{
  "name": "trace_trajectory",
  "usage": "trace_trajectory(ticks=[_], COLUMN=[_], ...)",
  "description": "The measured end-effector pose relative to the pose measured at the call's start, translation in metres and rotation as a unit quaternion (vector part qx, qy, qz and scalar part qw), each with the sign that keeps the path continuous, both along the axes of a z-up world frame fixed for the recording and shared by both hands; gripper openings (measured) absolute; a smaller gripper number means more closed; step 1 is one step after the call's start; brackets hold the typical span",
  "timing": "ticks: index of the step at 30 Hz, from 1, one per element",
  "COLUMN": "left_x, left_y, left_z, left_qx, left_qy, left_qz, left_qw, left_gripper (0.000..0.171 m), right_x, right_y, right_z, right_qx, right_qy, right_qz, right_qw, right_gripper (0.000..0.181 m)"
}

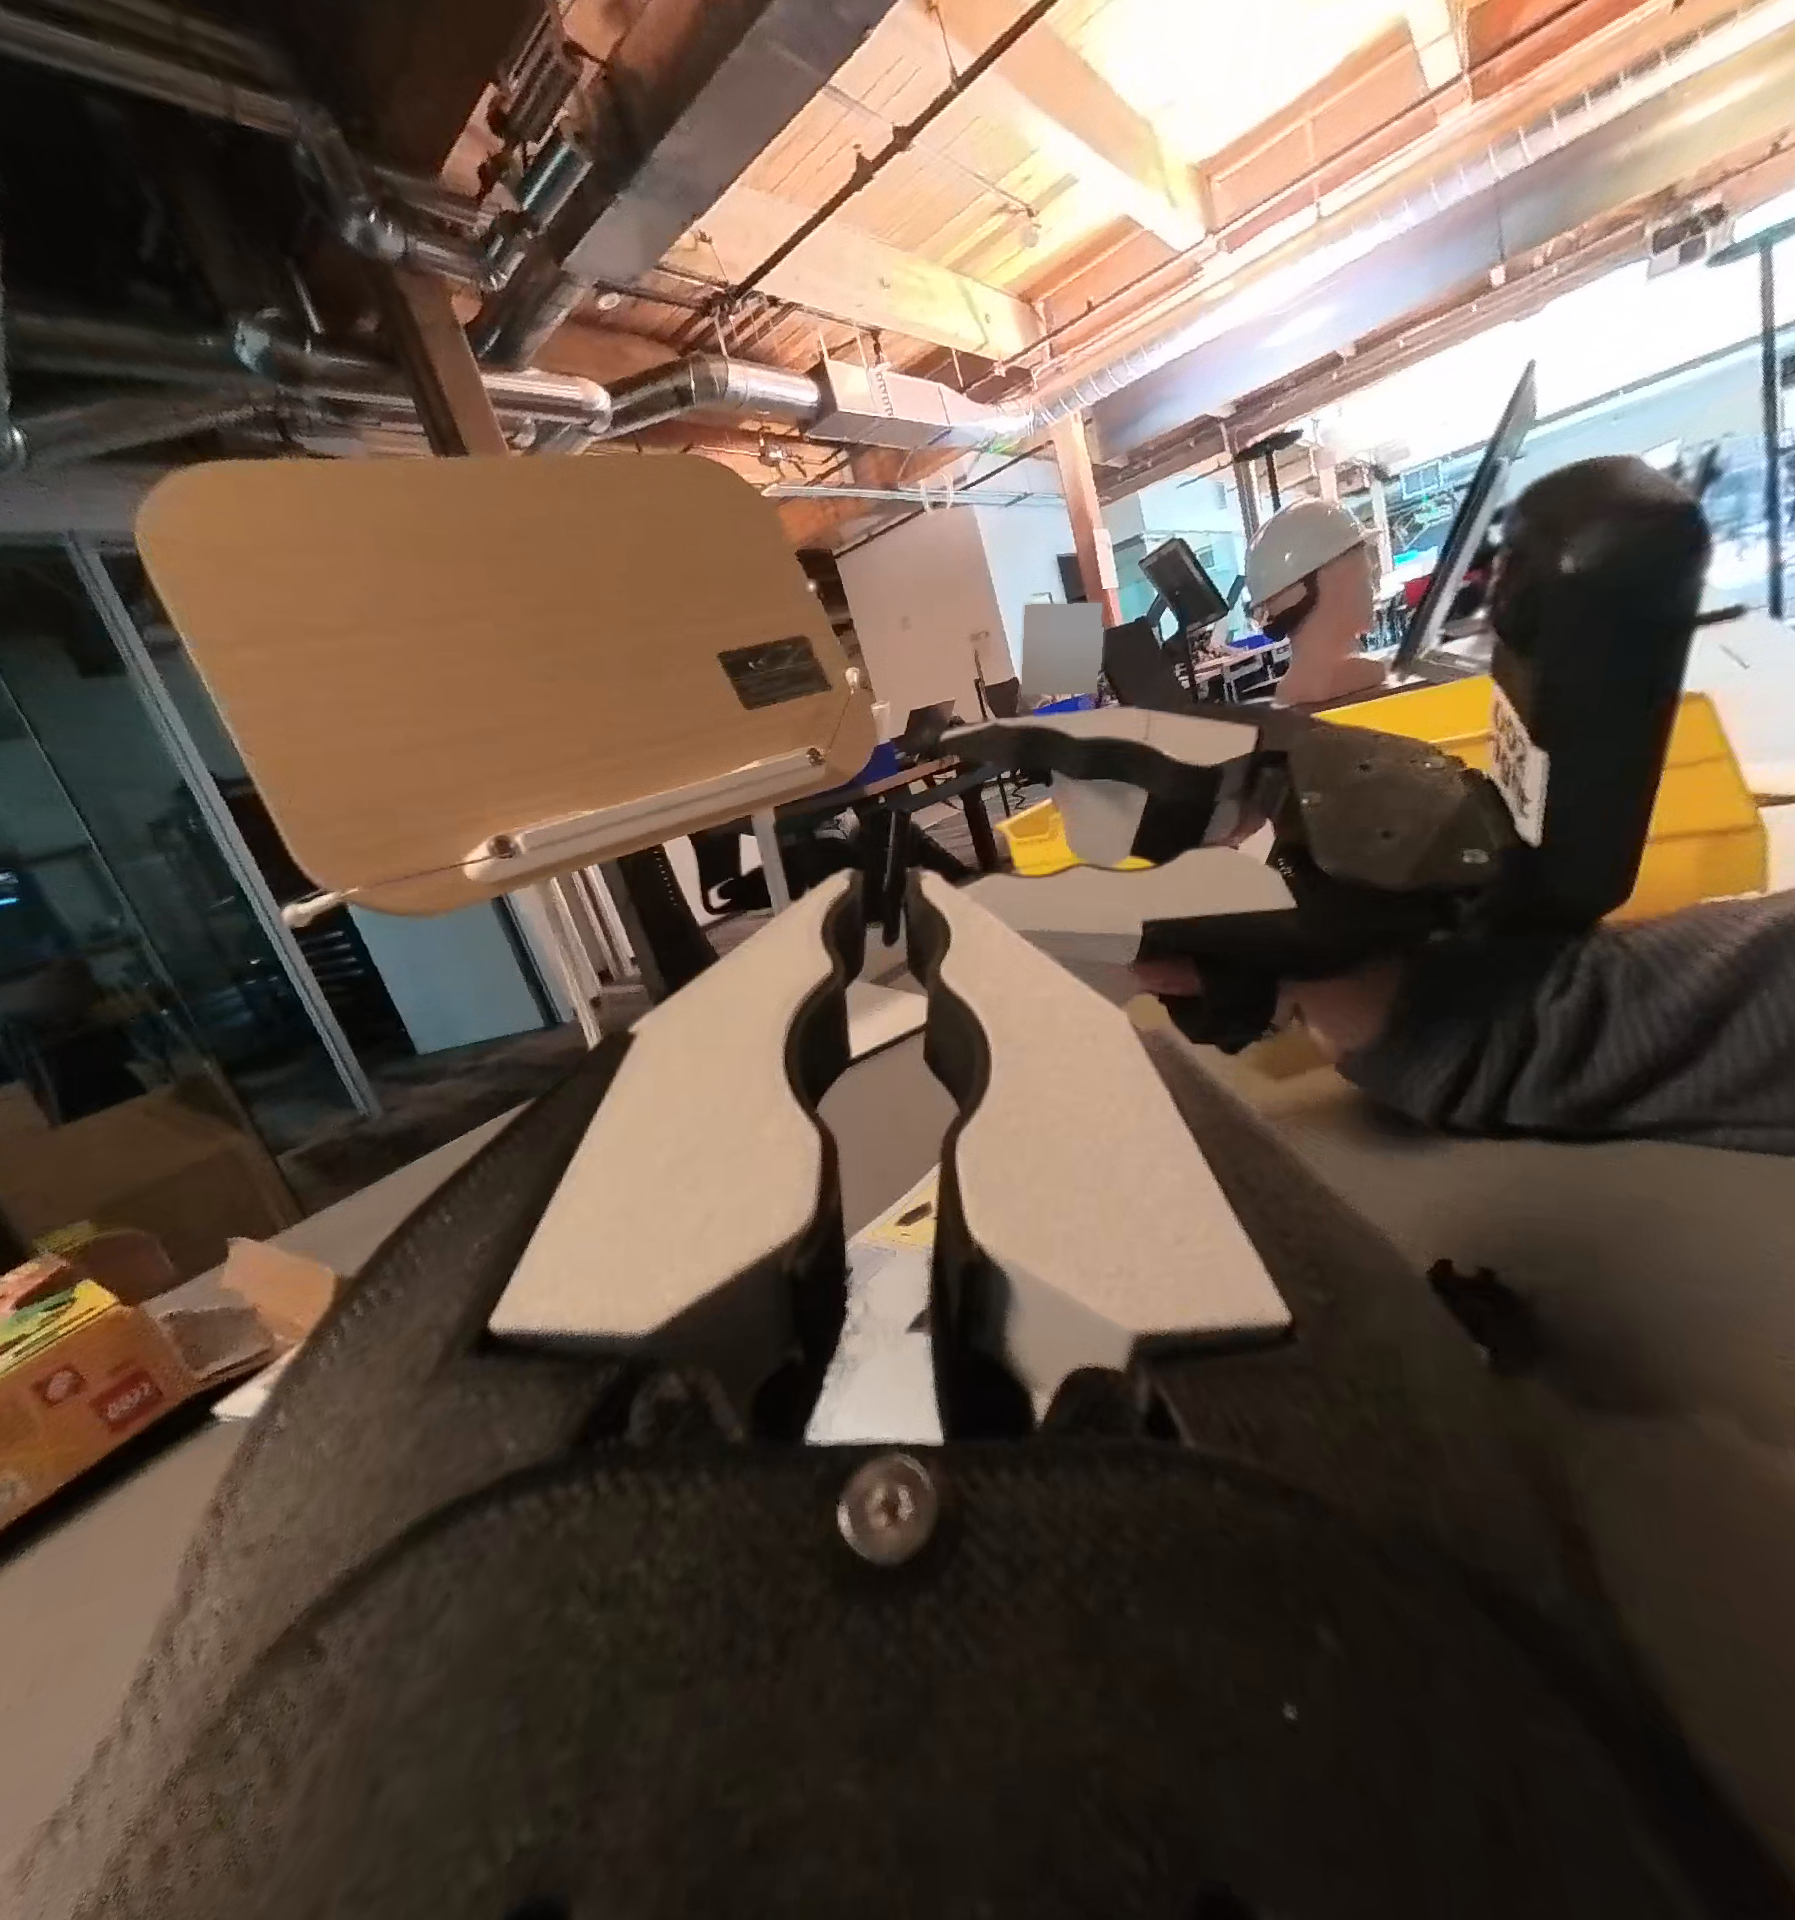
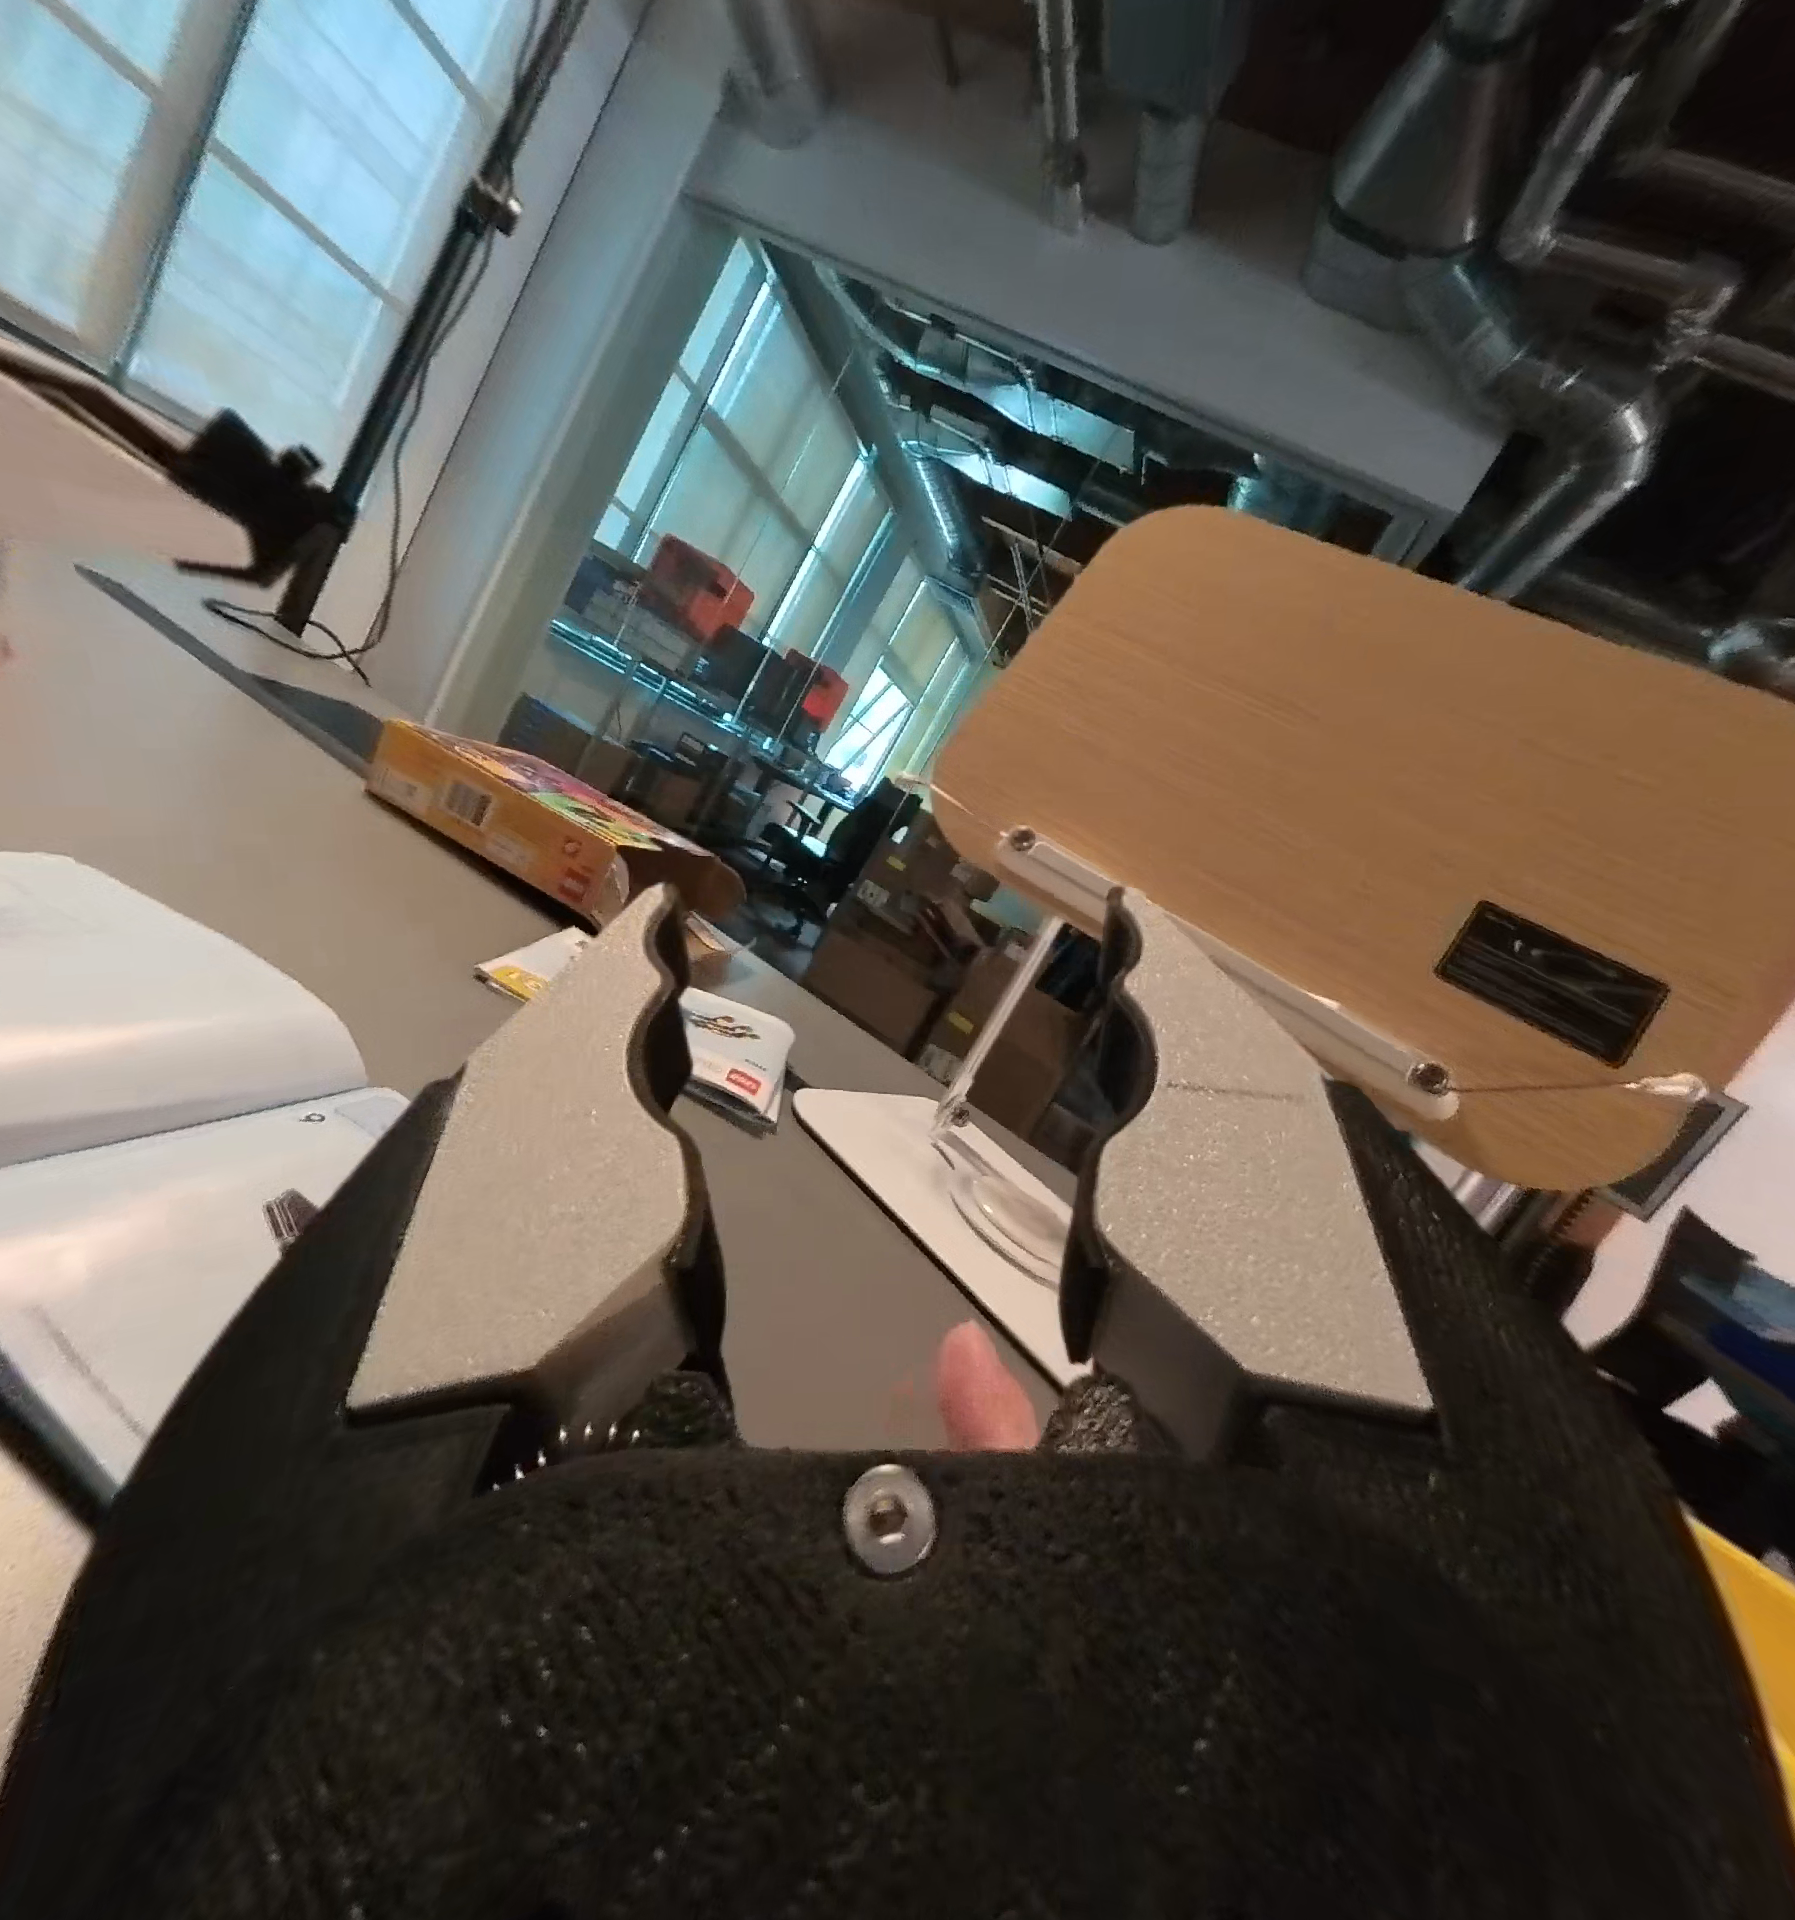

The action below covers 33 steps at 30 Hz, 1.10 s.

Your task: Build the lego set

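Note:
My left gripper (image 1: 888, 899) points across the grey table (image 1: 1599, 1351). Its jaws are almost together, and a thin dark piece (image 1: 889, 873) stands between the tips; I cannot make out its shape. My right gripper (image 2: 888, 925) is open wide and empty, low over the table. It also shows in the left wrist view (image 1: 1018, 795), to the right, held by a hand in a grey sleeve (image 1: 1651, 1018). A yellow lego box (image 2: 519, 800) lies open further along the table and also shows in the left wrist view (image 1: 31, 1371). A small dark piece (image 1: 1475, 1299) lies on the table.
A wooden book stand (image 2: 1392, 831) on a white base (image 2: 872, 1127) stands just beyond both grippers and also shows in the left wrist view (image 1: 498, 675). An open white booklet (image 2: 93, 997) lies left, a small leaflet (image 2: 737, 1049) ahead. A yellow bin (image 1: 1693, 790) sits at the right.

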State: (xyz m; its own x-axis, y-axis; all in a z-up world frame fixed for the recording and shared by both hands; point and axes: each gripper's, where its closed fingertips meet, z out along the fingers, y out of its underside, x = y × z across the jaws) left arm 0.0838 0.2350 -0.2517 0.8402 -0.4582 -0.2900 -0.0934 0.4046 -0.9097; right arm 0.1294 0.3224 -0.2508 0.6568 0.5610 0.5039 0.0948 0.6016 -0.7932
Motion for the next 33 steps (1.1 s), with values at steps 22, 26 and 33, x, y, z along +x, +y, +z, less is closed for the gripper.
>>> trace_trajectory(ticks=[22, 26, 33], left_x=[0.017, 0.017, 0.016], left_y=[-0.004, 0.000, -0.001], left_z=[-0.004, -0.003, -0.005], left_qx=[0.011, 0.010, 0.030], left_qy=[0.032, 0.027, 0.070], left_qz=[-0.014, -0.013, 0.037], left_qw=[0.999, 1.000, 0.996], left_gripper=[0.006, 0.006, 0.006], right_x=[0.007, 0.010, 0.019], right_y=[-0.004, -0.001, 0.018], right_z=[0.000, -0.001, -0.006], right_qx=[0.031, 0.047, 0.036], right_qy=[-0.020, -0.034, -0.049], right_qz=[-0.029, -0.060, -0.130], right_qw=[0.999, 0.997, 0.990], right_gripper=[0.076, 0.075, 0.072])
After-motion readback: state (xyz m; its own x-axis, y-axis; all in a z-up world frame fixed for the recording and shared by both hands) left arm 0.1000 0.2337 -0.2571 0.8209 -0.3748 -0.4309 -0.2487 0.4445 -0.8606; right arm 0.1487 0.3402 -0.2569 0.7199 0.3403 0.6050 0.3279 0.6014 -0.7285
